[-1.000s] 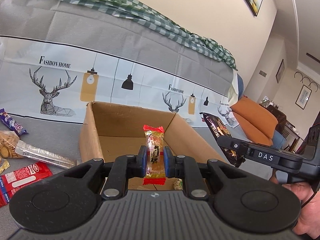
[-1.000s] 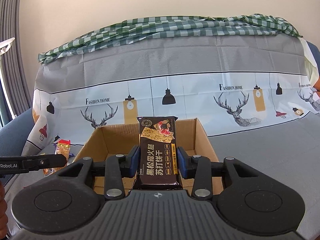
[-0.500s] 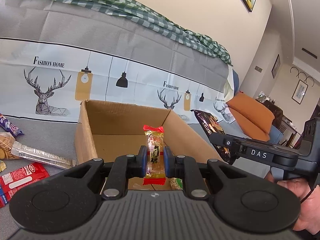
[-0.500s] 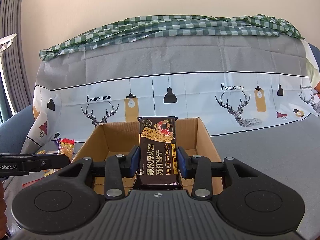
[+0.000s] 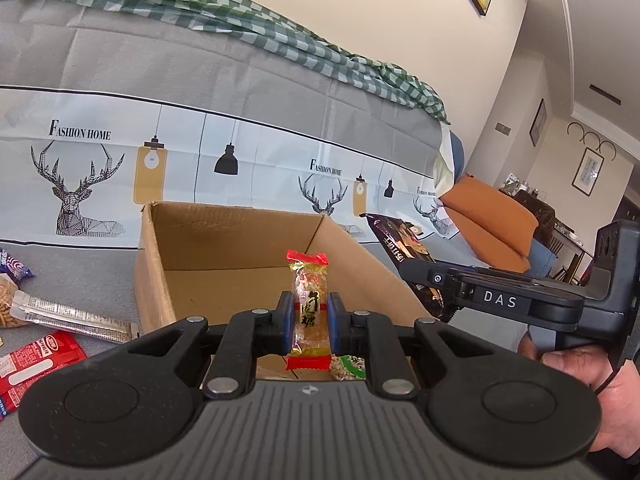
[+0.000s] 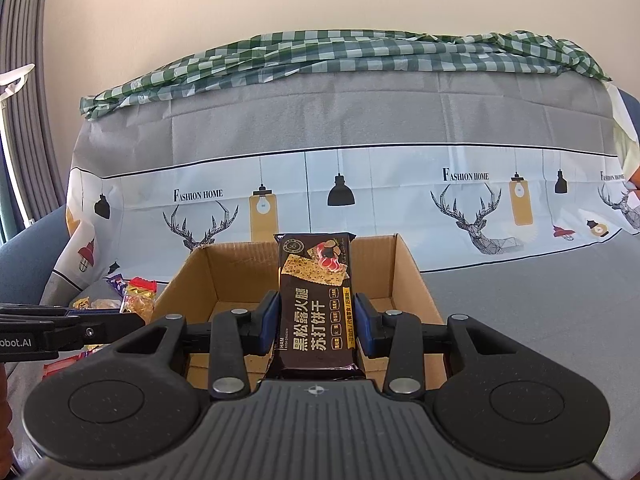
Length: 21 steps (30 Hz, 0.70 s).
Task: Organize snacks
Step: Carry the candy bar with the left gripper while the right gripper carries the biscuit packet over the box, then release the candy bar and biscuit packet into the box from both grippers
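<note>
Both sets of jaws are being kept clamped on snacks. At the lower centre of the left wrist view, the left gripper (image 5: pixel 311 322) is being pressed shut on a small candy bar (image 5: pixel 309 310) in a clear and red wrapper, held upright in front of the open cardboard box (image 5: pixel 154 280). At the centre of the right wrist view, the right gripper (image 6: pixel 316 322) is being closed on a dark cracker packet (image 6: pixel 316 300), also held upright before the same box.

Neither snack is being released yet; both are being held at the box's near edge. One green-printed snack (image 5: pixel 348 366) is being glimpsed low in the left view, just beside the candy, apparently already inside the box. Much is judged to be left: several packets are lying on the grey cover at the left edge of the left view, among them a red packet (image 5: pixel 36 360), a clear stick packet (image 5: pixel 72 316) and a purple wrapper (image 5: pixel 12 268).
</note>
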Tool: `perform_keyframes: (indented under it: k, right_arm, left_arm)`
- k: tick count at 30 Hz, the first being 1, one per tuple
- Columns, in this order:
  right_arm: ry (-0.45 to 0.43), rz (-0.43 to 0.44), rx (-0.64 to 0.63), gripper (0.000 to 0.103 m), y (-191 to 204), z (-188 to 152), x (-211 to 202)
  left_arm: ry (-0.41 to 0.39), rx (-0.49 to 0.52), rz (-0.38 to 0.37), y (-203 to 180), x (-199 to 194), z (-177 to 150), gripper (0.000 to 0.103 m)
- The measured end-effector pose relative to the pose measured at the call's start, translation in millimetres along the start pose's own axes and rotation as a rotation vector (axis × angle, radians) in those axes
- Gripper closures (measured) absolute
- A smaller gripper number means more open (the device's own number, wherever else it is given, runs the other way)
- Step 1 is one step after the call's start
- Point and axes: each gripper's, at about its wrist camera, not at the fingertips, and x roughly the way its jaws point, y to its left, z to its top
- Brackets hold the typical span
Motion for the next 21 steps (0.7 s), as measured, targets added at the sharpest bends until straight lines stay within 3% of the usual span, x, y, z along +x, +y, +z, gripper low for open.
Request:
perform_keyframes:
  k: [8, 11, 14, 21]
  right_arm:
    - [0.022, 0.009, -0.003, 0.061, -1.1, -1.6, 4.5]
    - [0.03, -0.017, -0.019, 0.039, 1.0, -2.9, 7.7]
    - [0.026, -0.012, -0.001, 0.038, 2.4, -1.2, 7.8]
    - [0.016, -0.009, 0.012, 0.036, 24.4, 1.8, 11.5]
  left_arm:
    - [-0.005, 0.002, -0.026, -2.9, -0.6, 0.7, 0.085]
    - [0.001, -0.017, -0.04, -1.3, -0.5, 1.8, 0.079]
    - [-0.006, -0.015, -0.029, 0.5, -3.8, 3.1, 0.068]
    - [-0.027, -0.03, 0.023, 17.6, -26.5, 5.3, 0.068]
